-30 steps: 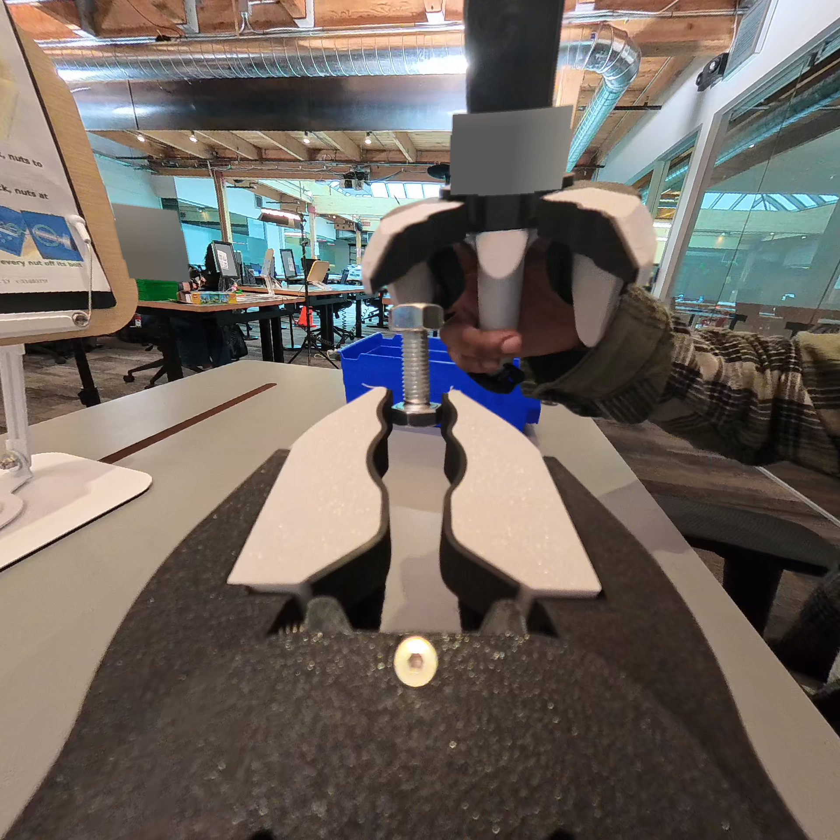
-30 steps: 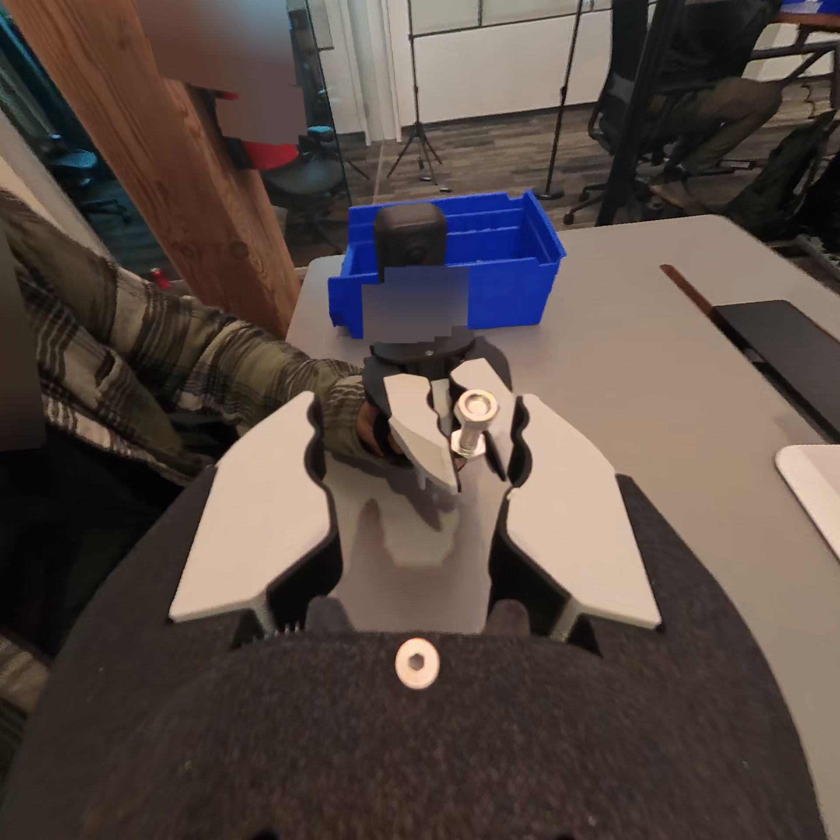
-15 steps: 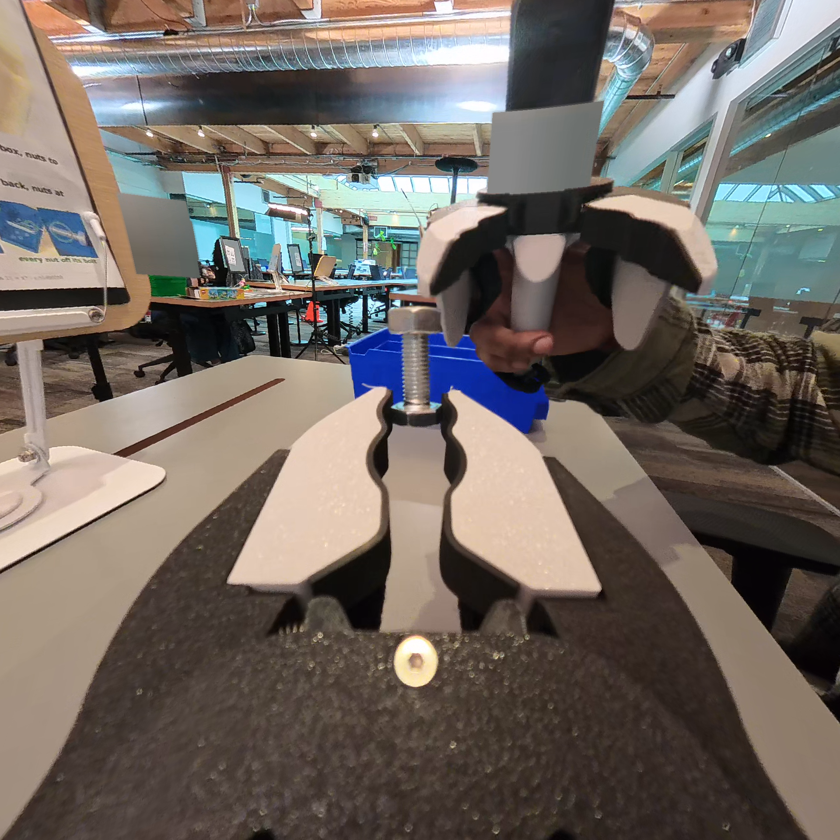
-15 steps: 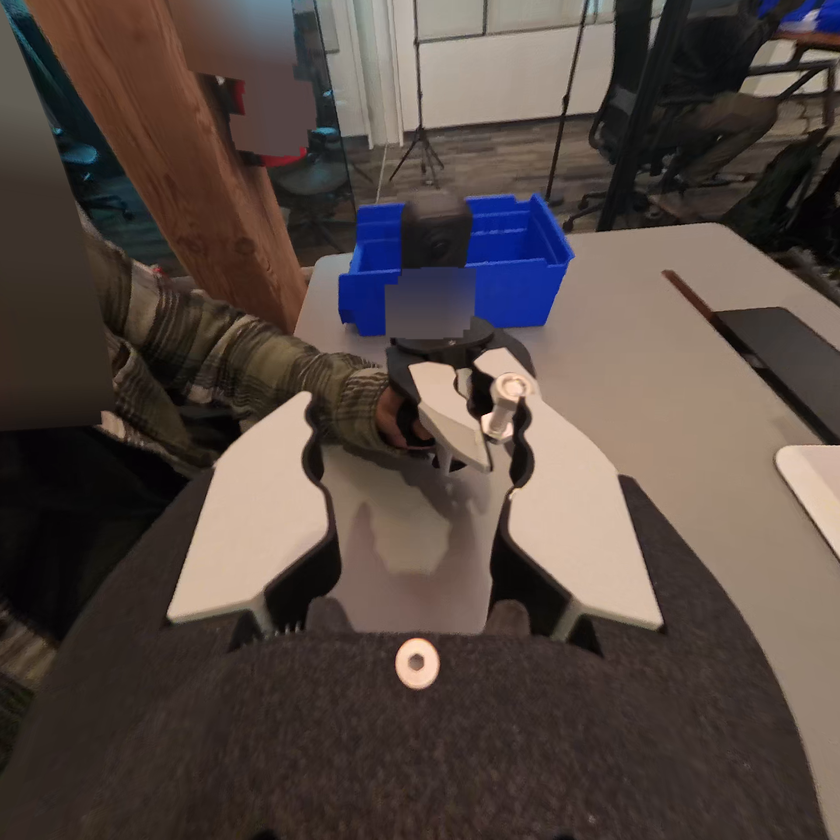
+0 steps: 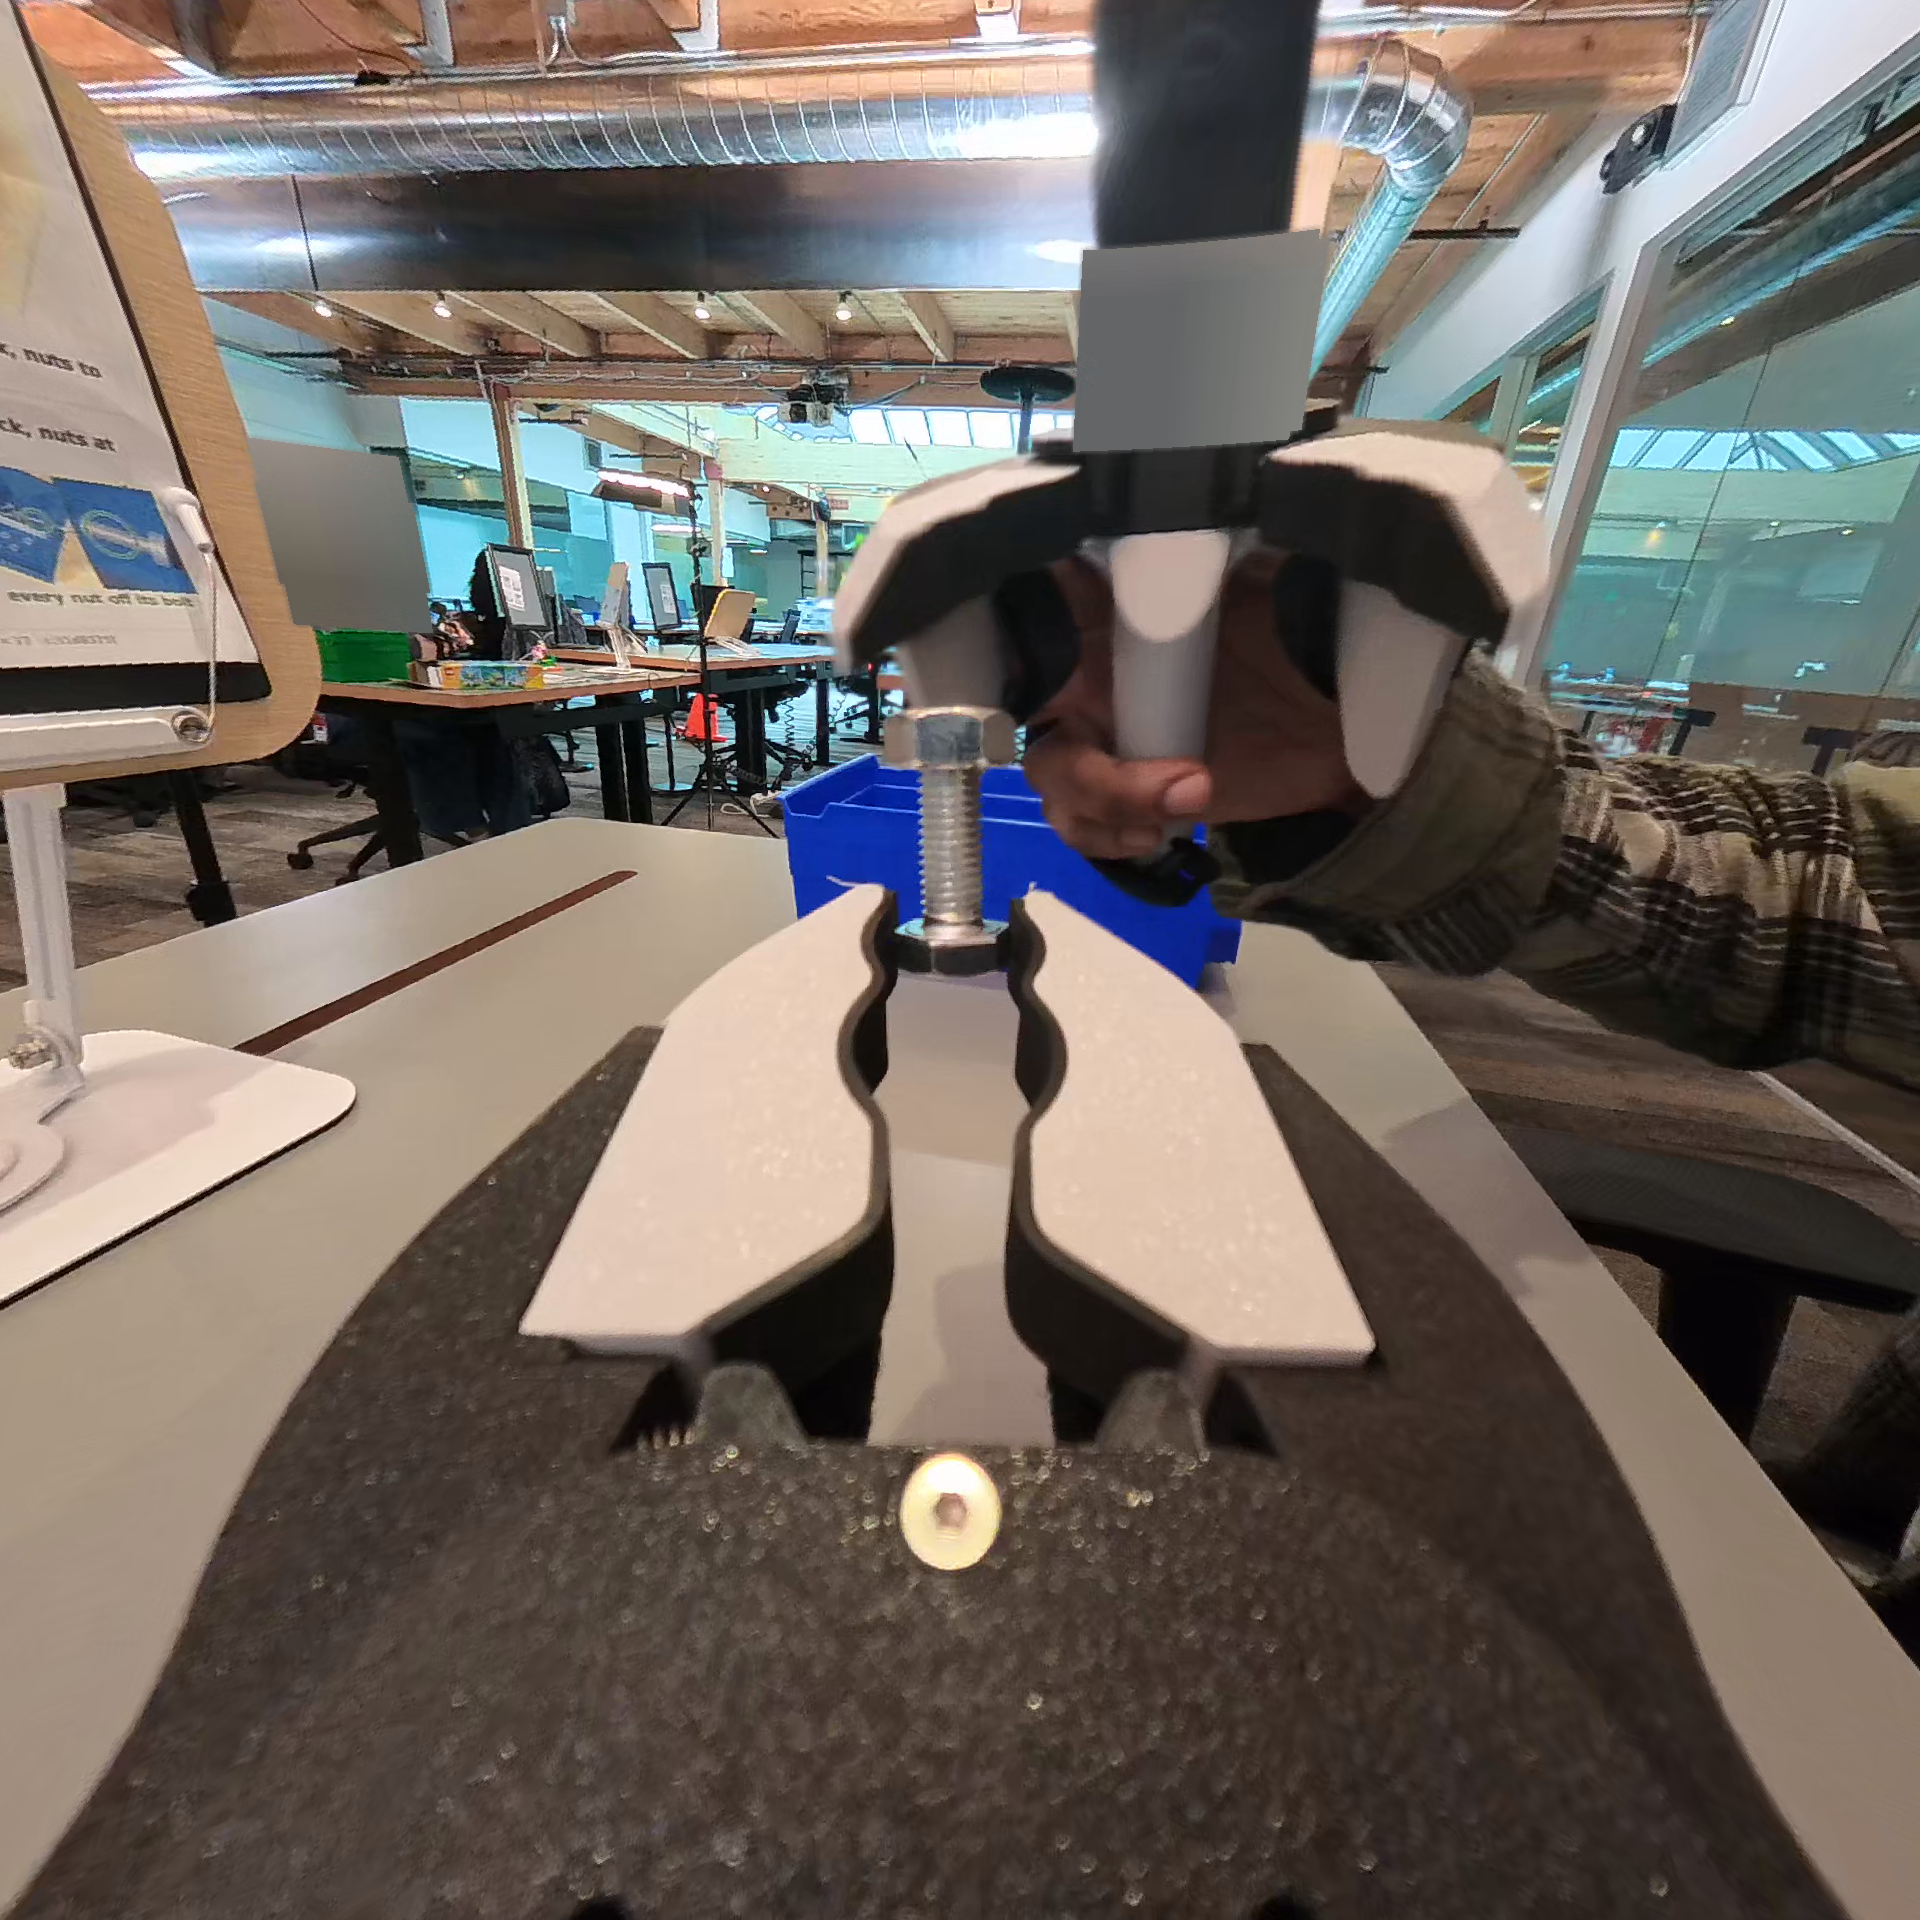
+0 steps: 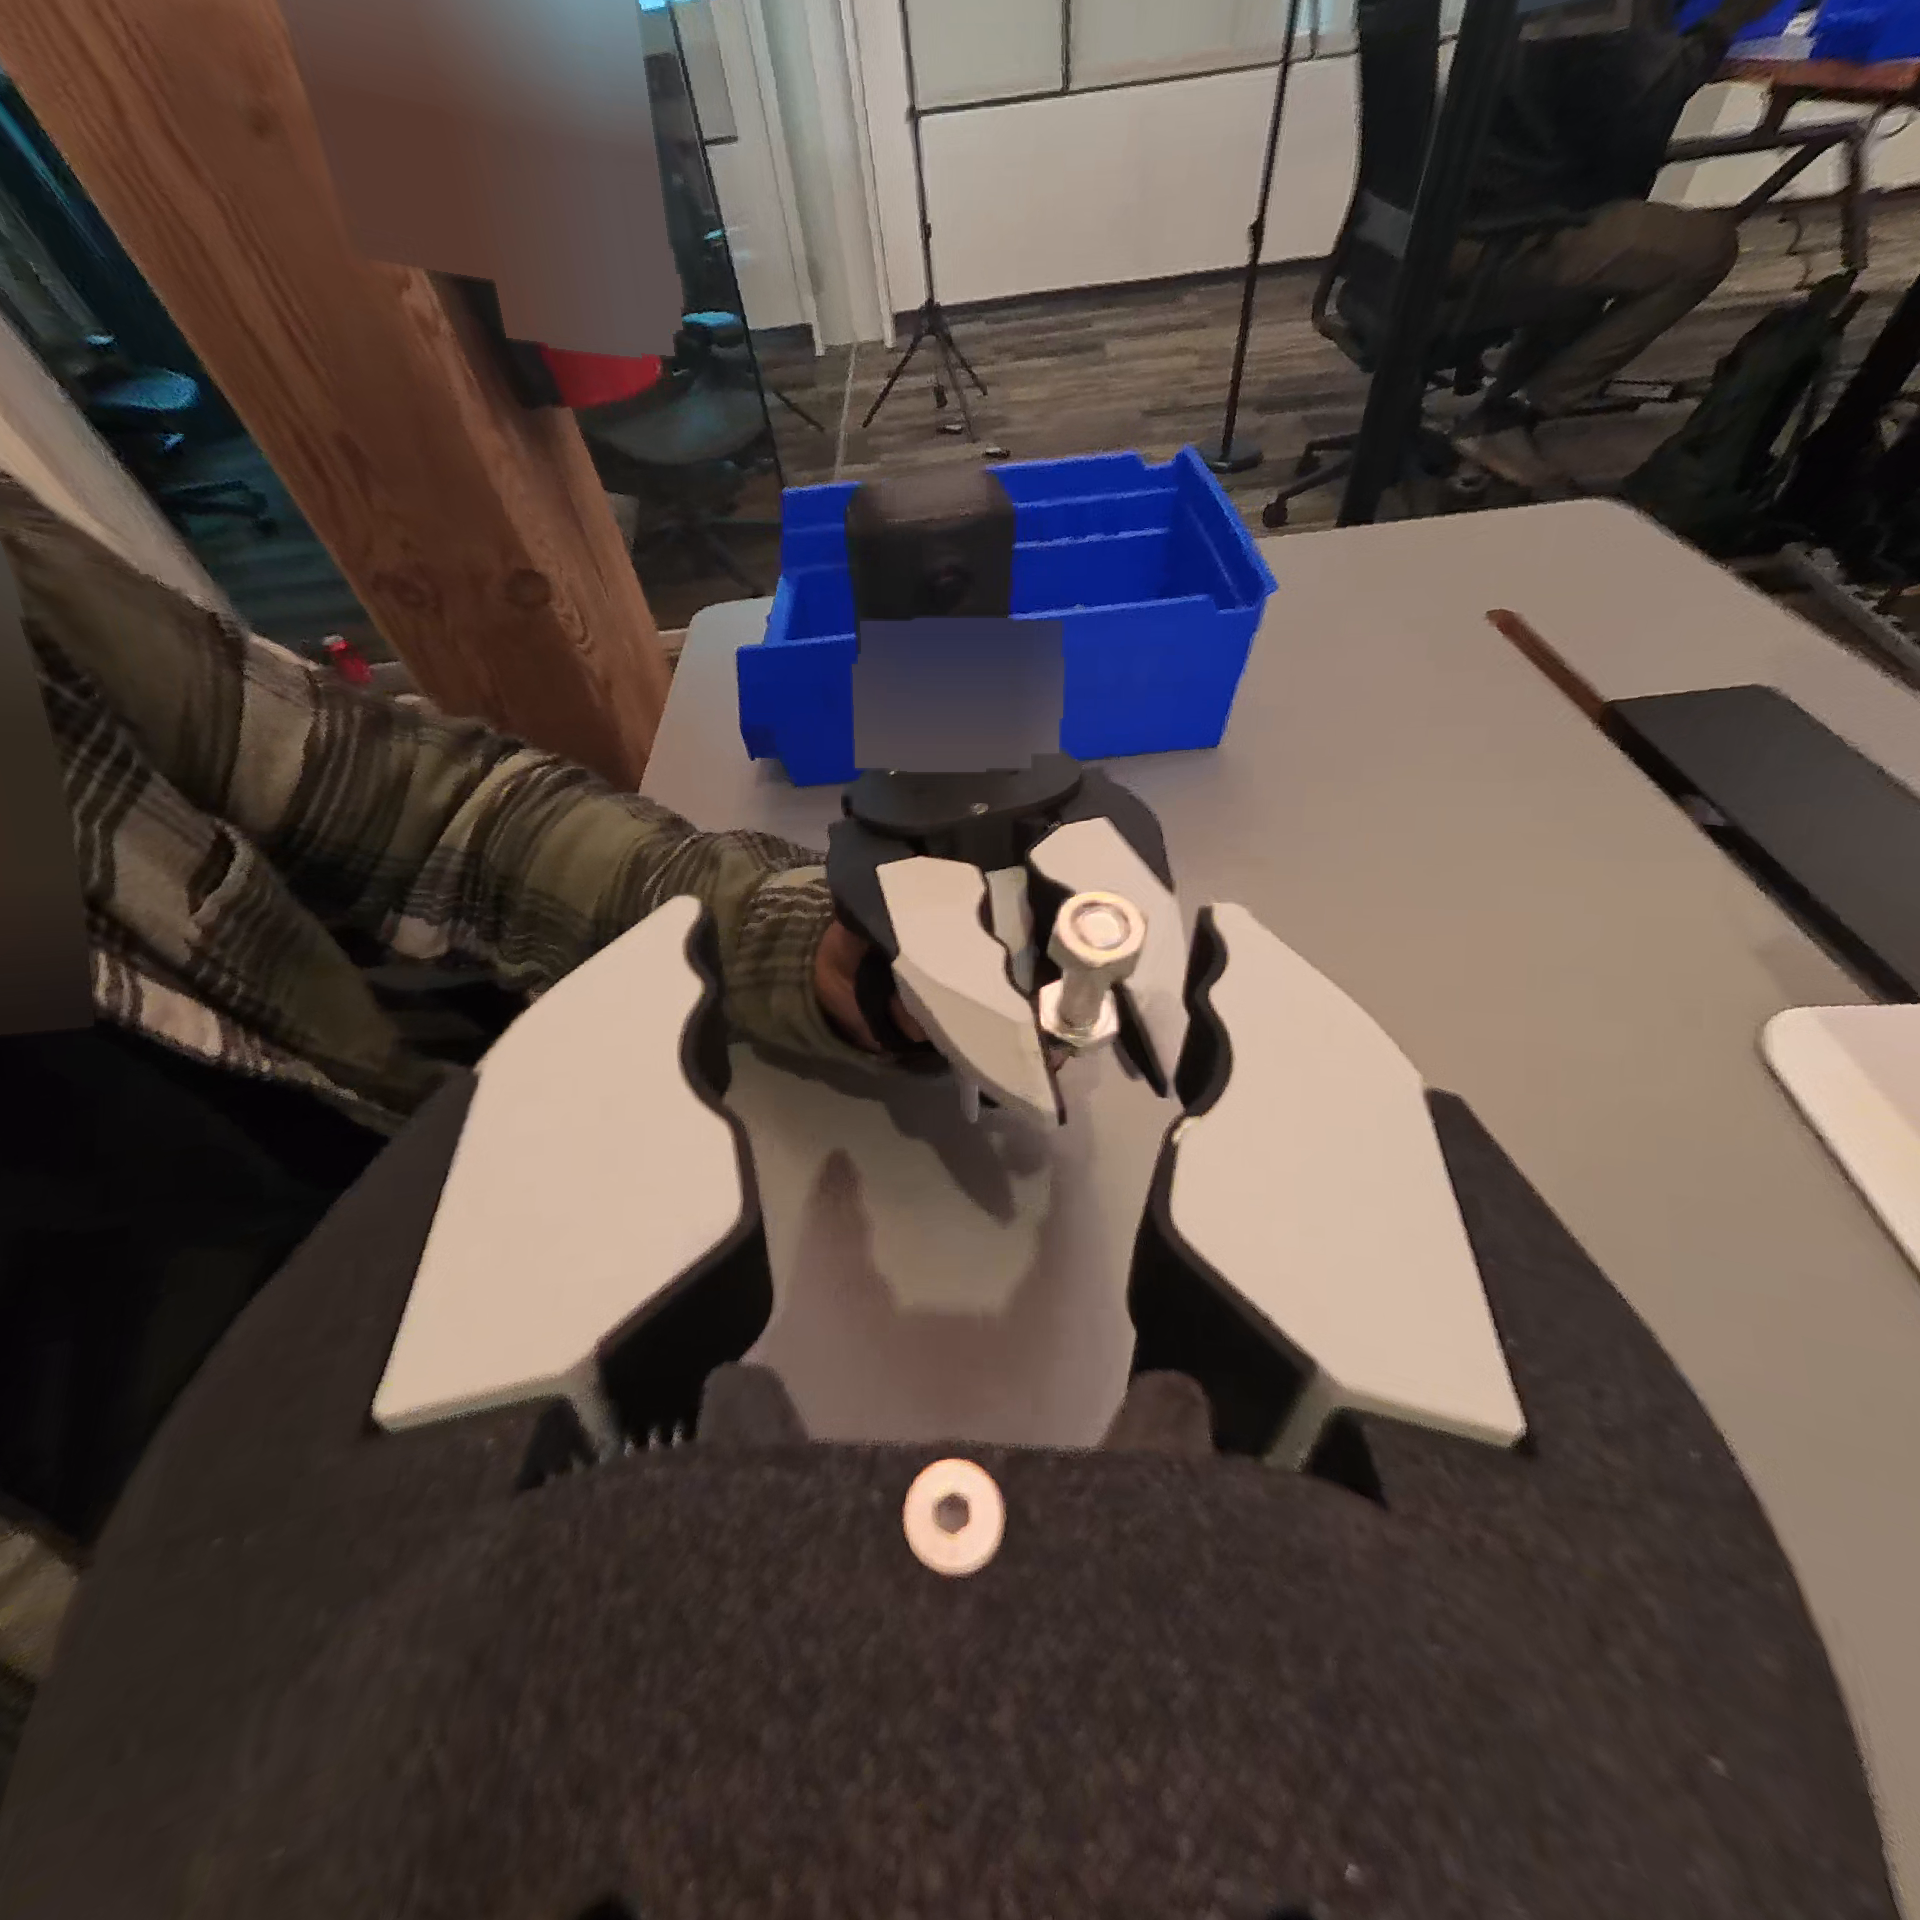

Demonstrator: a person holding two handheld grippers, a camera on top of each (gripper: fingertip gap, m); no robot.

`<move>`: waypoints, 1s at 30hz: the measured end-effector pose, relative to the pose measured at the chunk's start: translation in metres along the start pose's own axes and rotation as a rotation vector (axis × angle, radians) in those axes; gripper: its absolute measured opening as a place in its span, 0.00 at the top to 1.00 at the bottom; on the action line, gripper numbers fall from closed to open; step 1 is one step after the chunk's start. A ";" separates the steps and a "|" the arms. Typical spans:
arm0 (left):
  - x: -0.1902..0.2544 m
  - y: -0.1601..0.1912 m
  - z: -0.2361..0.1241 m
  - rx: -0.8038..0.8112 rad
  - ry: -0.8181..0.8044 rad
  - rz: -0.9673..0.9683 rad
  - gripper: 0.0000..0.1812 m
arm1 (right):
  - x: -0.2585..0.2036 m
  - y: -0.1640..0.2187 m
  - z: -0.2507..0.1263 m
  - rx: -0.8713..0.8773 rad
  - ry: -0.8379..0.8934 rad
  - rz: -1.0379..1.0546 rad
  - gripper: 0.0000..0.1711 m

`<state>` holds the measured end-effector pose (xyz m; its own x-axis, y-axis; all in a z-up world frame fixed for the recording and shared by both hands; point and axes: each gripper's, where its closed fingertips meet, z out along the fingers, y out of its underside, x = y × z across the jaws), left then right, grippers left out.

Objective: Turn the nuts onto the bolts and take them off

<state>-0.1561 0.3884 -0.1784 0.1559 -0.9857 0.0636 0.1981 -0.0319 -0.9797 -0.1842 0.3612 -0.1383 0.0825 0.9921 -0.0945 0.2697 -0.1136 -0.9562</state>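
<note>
A steel bolt stands upright, head up, with a hex nut at its lower end. My left gripper is shut on the nut just above the grey table. My right gripper is open and empty, facing me; one finger hangs just above and behind the bolt head. In the right wrist view the bolt head and nut sit beyond my open right gripper, near its right finger, held by the left gripper.
A blue bin stands behind the bolt, also in the right wrist view. A stand with a printed sheet on a white base is at the left. A dark flat pad lies on the table. A wooden post stands past the table edge.
My right gripper swung away to one side and up, then came back close over the bolt head, staying open. My left gripper has kept hold of the nut.
</note>
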 end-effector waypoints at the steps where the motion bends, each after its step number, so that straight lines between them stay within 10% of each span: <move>1: 0.000 0.001 0.000 -0.003 -0.001 0.002 0.89 | -0.004 0.004 0.003 -0.018 -0.028 0.010 0.51; 30: 0.000 -0.001 -0.001 0.009 0.002 -0.005 0.89 | 0.000 -0.010 -0.011 0.147 -0.015 0.050 0.52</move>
<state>-0.1570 0.3882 -0.1771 0.1531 -0.9859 0.0679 0.2076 -0.0351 -0.9776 -0.1760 0.3618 -0.1254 0.0781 0.9862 -0.1457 0.1226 -0.1546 -0.9804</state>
